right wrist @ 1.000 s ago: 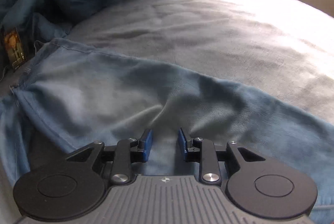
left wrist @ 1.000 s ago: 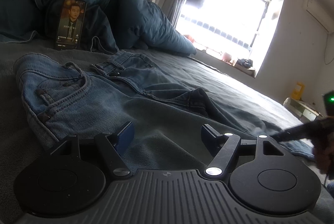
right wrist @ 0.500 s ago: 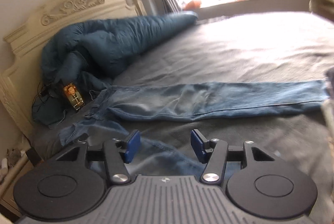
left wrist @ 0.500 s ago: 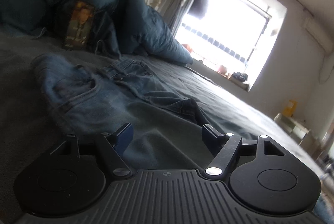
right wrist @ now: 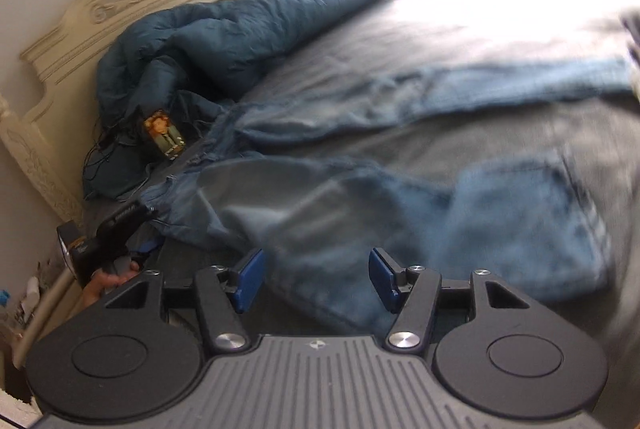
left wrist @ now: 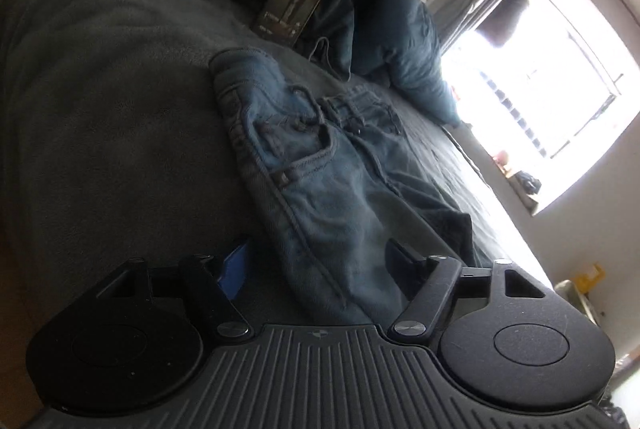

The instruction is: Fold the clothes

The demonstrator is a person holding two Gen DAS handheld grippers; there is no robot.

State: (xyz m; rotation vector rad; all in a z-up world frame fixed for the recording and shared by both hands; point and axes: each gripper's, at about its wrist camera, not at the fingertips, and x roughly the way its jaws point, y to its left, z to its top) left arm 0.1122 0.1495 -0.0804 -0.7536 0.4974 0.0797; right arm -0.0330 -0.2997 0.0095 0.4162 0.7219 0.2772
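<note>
A: Change since half a second ago: the left view has rolled, so the bed now runs diagonally, and the left tool (left wrist: pixel 316 265) has come in over the edge of the jeans (left wrist: pixel 320 181). The right view has dropped lower and closer to the denim and is motion-blurred.

B: Left tool state?

A: Fingers spread wide, nothing clamped. The side seam and hip of the jeans lie between them, running ahead of the tool toward the waistband and front pocket. Cannot tell whether the pads touch cloth.

B: Right tool?

A: Right tool (right wrist: pixel 316 275) also spread apart, holding nothing. The jeans (right wrist: pixel 400 213) lie flat on the grey bed cover (right wrist: pixel 460 41) directly ahead of it, one leg stretching ahead and to the right, the other leg just past the fingertips.

B: Surroundings?

A: Blue duvet (right wrist: pixel 224 41) bunched far ahead-left against the cream headboard (right wrist: pixel 120 1). A small picture box (left wrist: pixel 294 5) stands beyond the waistband against the duvet. In the right view the left tool's body (right wrist: pixel 108 233) shows to the left, at the waistband end. Window (left wrist: pixel 532 85) ahead-right of the left tool.
</note>
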